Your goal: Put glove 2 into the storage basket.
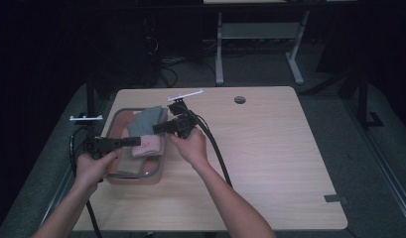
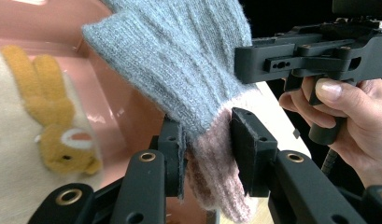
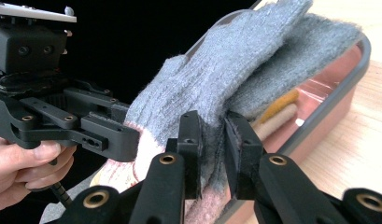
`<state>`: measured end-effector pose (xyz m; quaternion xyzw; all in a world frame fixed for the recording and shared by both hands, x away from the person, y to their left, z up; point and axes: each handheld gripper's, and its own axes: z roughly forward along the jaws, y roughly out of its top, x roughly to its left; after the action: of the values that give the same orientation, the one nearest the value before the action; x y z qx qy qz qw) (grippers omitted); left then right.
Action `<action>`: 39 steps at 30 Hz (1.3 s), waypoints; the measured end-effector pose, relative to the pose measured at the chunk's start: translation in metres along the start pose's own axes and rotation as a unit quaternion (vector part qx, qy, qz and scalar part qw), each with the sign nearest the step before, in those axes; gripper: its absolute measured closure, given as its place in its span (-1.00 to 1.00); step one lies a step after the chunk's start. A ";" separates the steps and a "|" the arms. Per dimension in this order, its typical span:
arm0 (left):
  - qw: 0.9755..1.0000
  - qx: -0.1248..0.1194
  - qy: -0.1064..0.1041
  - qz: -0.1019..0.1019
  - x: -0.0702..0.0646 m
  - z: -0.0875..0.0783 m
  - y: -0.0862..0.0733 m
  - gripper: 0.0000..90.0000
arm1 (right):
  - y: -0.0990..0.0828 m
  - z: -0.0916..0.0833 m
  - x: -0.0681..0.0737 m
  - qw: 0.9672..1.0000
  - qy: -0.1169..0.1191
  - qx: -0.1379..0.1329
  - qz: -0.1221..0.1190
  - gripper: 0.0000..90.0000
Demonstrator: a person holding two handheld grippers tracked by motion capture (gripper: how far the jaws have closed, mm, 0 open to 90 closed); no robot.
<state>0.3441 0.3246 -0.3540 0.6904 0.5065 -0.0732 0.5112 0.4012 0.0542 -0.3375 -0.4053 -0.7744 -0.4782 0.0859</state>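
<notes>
I am pinching a ribbed grey knit glove (image 2: pixel 179 60) by its pink cuff with my left gripper (image 2: pixel 207 154). My right gripper (image 3: pixel 212 154) is clamping its grey body from three o'clock. It is hanging over a pink plastic bin (image 1: pixel 153 173) holding a cream fuzzy rabbit-print cloth (image 2: pixel 20 154).

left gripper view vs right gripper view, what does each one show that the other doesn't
Left gripper view alone: a cream cloth with an orange rabbit figure lying in the pink tray. Right gripper view alone: the tray's grey rim and the wooden table beside it. Both: the grey knit glove with a pink cuff, clamped by the left gripper and the right gripper.
</notes>
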 end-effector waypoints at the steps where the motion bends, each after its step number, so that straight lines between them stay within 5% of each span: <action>1: 1.000 -0.001 0.000 0.002 0.002 -0.001 0.000 0.47 | 0.000 0.001 0.001 1.000 0.000 0.002 0.000 0.72; 39: 0.999 0.022 0.037 -0.022 0.041 -0.021 -0.009 0.47 | -0.003 0.055 0.001 0.999 0.025 0.020 0.022 0.72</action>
<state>0.3480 0.3657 -0.3750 0.6924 0.5383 -0.0700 0.4753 0.4127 0.0989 -0.3682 -0.4082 -0.7723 -0.4708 0.1232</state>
